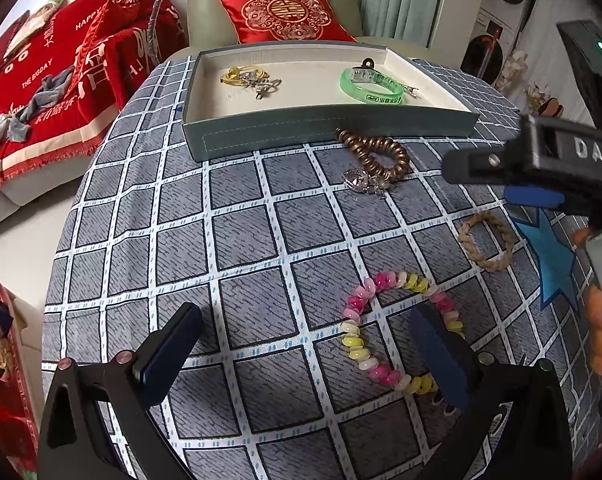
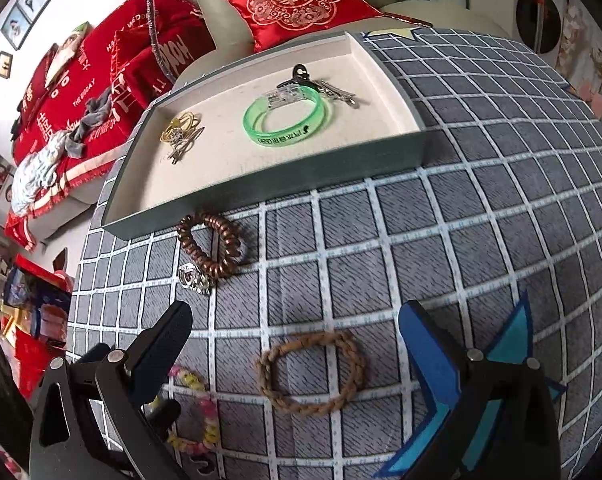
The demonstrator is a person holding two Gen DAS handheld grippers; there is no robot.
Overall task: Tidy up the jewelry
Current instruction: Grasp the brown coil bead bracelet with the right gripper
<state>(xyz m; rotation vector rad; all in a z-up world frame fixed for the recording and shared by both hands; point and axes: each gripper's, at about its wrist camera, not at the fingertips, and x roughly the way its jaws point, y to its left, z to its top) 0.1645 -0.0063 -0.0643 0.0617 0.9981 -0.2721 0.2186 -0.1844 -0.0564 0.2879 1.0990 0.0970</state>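
Jewelry lies scattered over a worktop (image 1: 237, 248) under a grey checked cloth, some of it already inside a shallow grey-green tray (image 1: 325, 128) at the far edge. In the tray's cream bed rest a green bangle (image 2: 285, 120), a yellow-and-silver tangle (image 1: 251, 78) and a black clip (image 2: 301, 72) with silvery hairpins beside it. Just outside the tray's near wall sits a brown spiral hair tie (image 2: 217, 248), touching a clear crystal piece (image 2: 195, 280). The left tool (image 1: 301, 356) hovers with its fingers spread wide, its right finger inside the loop of a pink-and-yellow spiral hair tie (image 1: 365, 344) that lies flat on the cloth. The right tool (image 2: 297, 356) is likewise parted, its fingers either side of a braided tan bracelet (image 2: 313, 372), not touching it. Blue star patches (image 1: 553, 256) mark the cloth nearby.
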